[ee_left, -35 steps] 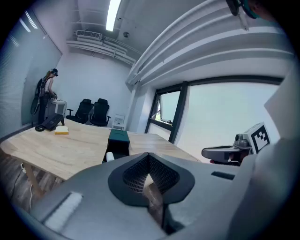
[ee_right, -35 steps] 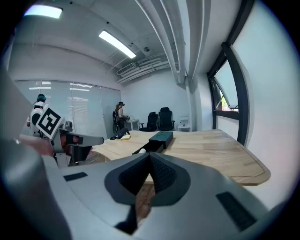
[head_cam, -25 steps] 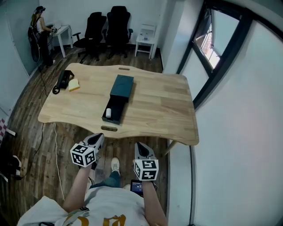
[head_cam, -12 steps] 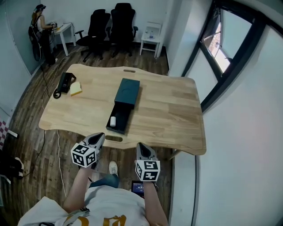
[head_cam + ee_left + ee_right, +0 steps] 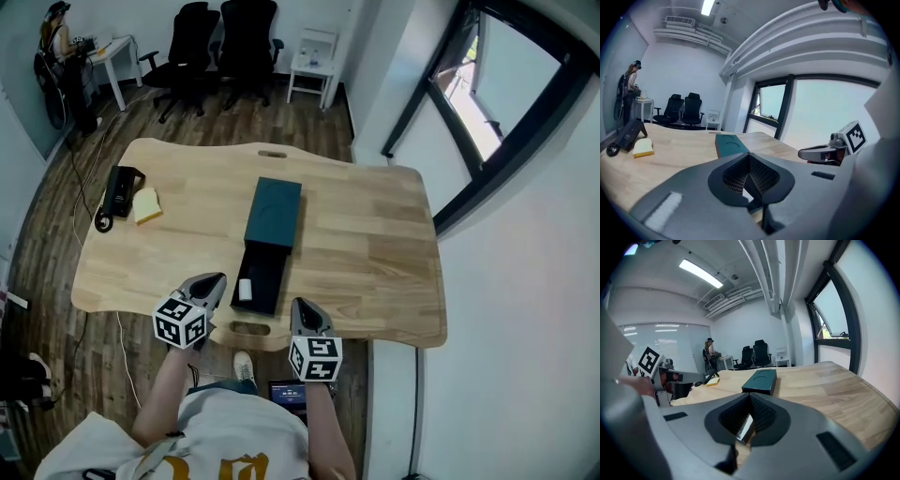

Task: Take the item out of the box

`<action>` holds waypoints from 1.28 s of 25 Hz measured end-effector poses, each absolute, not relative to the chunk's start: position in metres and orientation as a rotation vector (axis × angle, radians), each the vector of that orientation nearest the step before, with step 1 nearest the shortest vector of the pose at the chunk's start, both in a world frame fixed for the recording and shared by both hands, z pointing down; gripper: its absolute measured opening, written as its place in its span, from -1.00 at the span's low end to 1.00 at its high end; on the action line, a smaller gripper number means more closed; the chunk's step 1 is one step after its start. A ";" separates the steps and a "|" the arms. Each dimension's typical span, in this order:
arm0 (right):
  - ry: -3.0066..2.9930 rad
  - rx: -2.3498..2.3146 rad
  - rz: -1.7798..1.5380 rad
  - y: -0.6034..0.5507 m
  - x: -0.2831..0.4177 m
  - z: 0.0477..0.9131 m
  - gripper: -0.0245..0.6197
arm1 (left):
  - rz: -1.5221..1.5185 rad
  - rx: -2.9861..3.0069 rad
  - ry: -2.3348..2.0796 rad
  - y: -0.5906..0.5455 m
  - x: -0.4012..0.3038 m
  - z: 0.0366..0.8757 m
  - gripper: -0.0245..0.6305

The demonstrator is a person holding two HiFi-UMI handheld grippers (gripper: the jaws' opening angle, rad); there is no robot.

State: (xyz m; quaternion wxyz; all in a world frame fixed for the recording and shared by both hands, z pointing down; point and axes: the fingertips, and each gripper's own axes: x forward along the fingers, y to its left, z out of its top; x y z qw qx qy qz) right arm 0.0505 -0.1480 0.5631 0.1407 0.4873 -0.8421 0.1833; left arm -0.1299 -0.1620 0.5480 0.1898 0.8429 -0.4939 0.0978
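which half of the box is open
The near half: an open dark tray holding a small white item. The far teal half is covered.

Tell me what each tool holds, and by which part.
Nothing. The left tool and right tool are both shut and empty; the white item lies untouched in the open box.

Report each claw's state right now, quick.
Left claw: closed, jaws together, holding nothing.
Right claw: closed, jaws together, holding nothing.
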 end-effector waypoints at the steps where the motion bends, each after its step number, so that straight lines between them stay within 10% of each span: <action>1: -2.428 1.409 0.534 -0.151 0.046 0.566 -0.91 | 0.285 2.372 -1.376 -0.169 -0.133 0.552 -0.92; 26: -2.388 1.381 0.604 -0.193 0.030 0.597 -0.91 | 0.454 2.353 -0.990 -0.205 -0.104 0.622 -0.91; 32: -2.360 1.409 0.665 -0.198 0.041 0.611 -0.91 | 0.691 2.331 -0.806 -0.190 -0.088 0.659 -0.59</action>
